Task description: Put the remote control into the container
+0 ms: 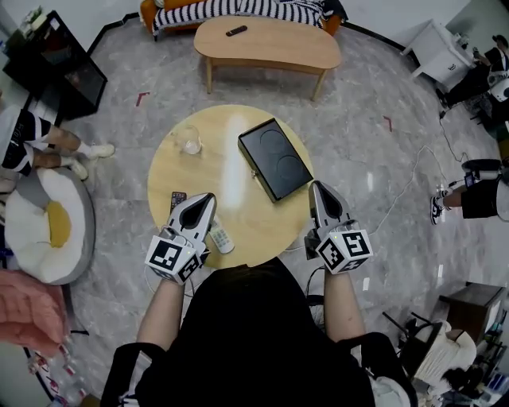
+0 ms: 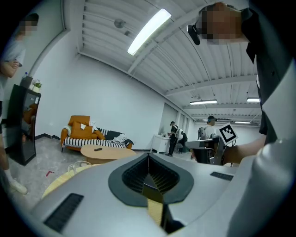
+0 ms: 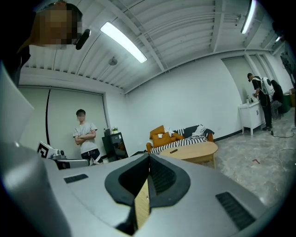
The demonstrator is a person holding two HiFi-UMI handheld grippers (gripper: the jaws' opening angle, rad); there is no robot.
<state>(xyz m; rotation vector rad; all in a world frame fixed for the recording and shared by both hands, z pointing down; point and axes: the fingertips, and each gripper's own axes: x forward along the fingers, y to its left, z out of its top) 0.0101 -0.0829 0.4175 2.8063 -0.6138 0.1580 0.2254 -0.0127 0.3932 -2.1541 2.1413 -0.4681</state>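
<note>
A round wooden table [image 1: 238,208] stands in front of me in the head view. On its right half lies a flat black container [image 1: 274,157] with its lid down. A white remote control [image 1: 221,238] lies near the front edge, just right of my left gripper [image 1: 209,195]. A dark remote [image 1: 177,199] peeks out at that gripper's left side. My left gripper is shut and holds nothing. At the table's right rim, my right gripper [image 1: 314,184] is shut and empty too, close to the container's near corner. Both gripper views look level across the room over shut jaws.
A clear glass [image 1: 189,140] stands at the table's back left. Beyond it is an oval coffee table [image 1: 270,44] with a small black remote [image 1: 236,31], and a striped sofa [image 1: 238,9]. A black cabinet [image 1: 56,63], a round cushion [image 1: 48,226], seated people and floor cables surround the table.
</note>
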